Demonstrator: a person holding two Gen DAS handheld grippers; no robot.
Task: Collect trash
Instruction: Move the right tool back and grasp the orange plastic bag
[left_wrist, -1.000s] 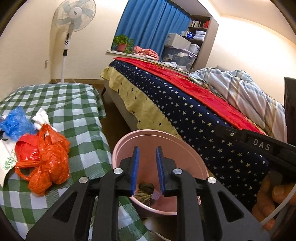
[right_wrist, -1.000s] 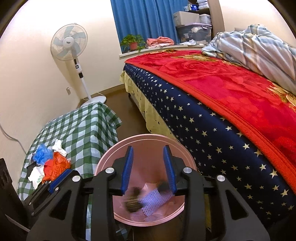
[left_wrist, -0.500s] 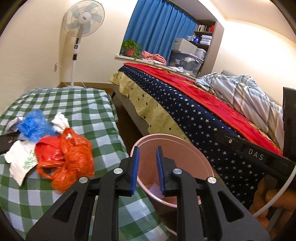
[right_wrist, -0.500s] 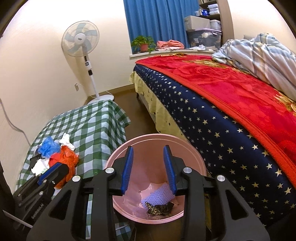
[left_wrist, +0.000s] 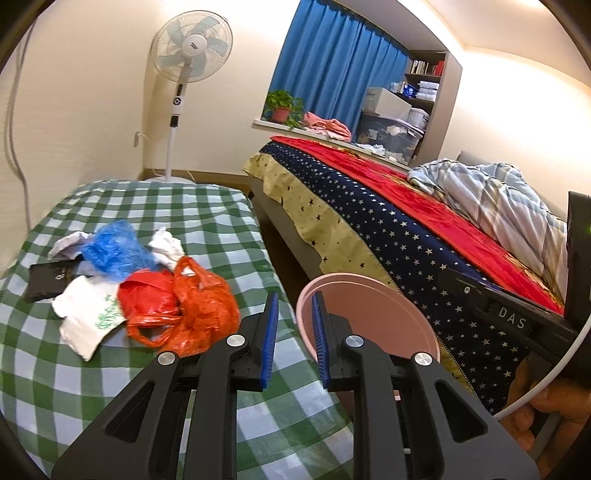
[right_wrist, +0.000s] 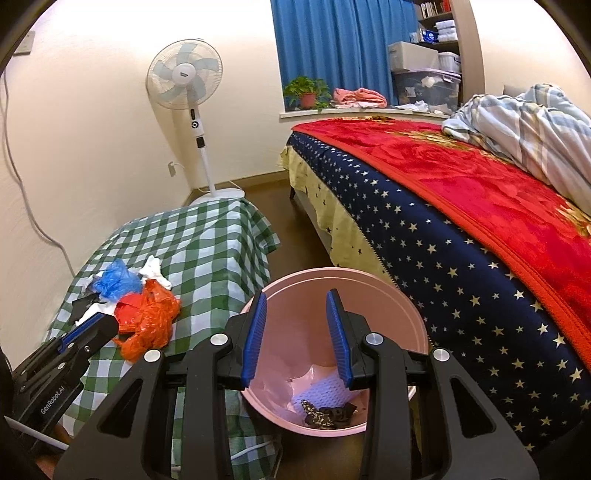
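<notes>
1. The left gripper (left_wrist: 292, 343) points forward and level, its blue-padded jaws parted by a narrow gap, nothing between them.
2. The right gripper (right_wrist: 296, 334) tilts downward, jaws spread wider and empty.
3. A bare hand (left_wrist: 546, 400) grips the right tool's handle.

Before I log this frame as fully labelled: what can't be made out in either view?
- Pink bin, left wrist view: its contents are hidden by its own wall and the left gripper.
- Black packet, left wrist view: print too small to read.
- Trash pile, right wrist view: the near edge by the orange bag is covered by the left gripper.
- Bin bottom, right wrist view: the dark scrap can't be identified.
</notes>
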